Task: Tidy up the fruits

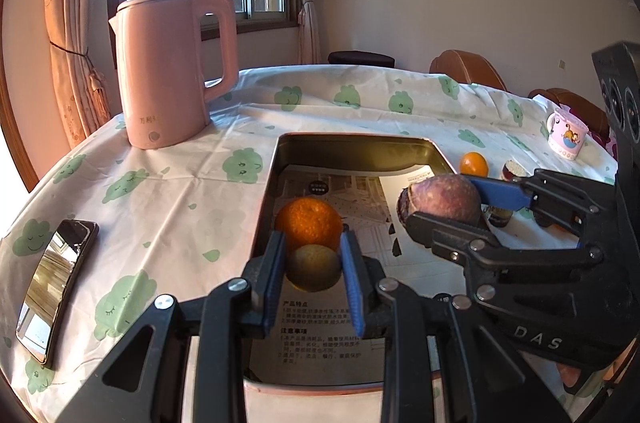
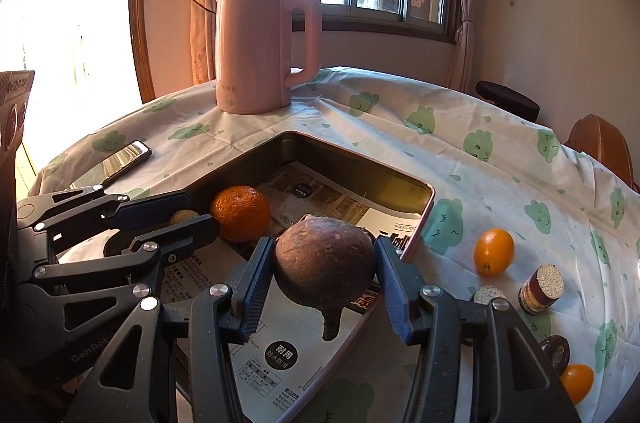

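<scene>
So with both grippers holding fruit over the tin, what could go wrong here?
1. The left gripper and right gripper hang close together over the tray and could collide.
2. The small green fruit, if dropped, could strike the orange right beside it.

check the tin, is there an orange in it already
Yes, an orange lies on the paper inside the tin, near its left wall beside the left gripper.
</scene>
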### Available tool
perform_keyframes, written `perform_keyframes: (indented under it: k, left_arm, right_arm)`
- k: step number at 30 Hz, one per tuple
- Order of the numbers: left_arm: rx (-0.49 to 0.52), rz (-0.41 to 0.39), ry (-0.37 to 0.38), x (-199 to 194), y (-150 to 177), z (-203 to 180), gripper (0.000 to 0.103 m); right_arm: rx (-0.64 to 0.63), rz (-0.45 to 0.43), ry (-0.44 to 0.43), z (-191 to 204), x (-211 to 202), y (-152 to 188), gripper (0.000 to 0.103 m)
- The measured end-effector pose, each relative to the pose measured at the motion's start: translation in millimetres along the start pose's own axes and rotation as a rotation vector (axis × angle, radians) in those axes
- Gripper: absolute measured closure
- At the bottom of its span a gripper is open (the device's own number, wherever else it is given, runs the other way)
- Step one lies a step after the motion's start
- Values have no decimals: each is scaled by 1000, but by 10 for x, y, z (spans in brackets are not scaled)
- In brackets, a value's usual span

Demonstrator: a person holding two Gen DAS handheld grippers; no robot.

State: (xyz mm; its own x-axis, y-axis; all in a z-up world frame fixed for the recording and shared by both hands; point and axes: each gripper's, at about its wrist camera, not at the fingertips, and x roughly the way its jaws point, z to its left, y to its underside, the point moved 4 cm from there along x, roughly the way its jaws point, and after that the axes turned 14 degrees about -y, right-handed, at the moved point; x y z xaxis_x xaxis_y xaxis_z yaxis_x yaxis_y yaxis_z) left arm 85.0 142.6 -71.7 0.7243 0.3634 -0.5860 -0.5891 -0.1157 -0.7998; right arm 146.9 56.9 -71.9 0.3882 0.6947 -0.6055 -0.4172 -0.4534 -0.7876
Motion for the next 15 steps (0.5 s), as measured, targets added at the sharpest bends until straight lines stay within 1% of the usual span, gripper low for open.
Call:
perform_keyframes:
  k: [4, 15]
  left_arm:
    - [1, 11, 6, 13, 14, -1, 74]
    - [8, 9, -1, 10, 15, 0, 74]
  right_arm:
    - [-8, 9, 1, 12, 17, 10, 50]
    - [-2, 8, -23, -6, 14, 5, 49]
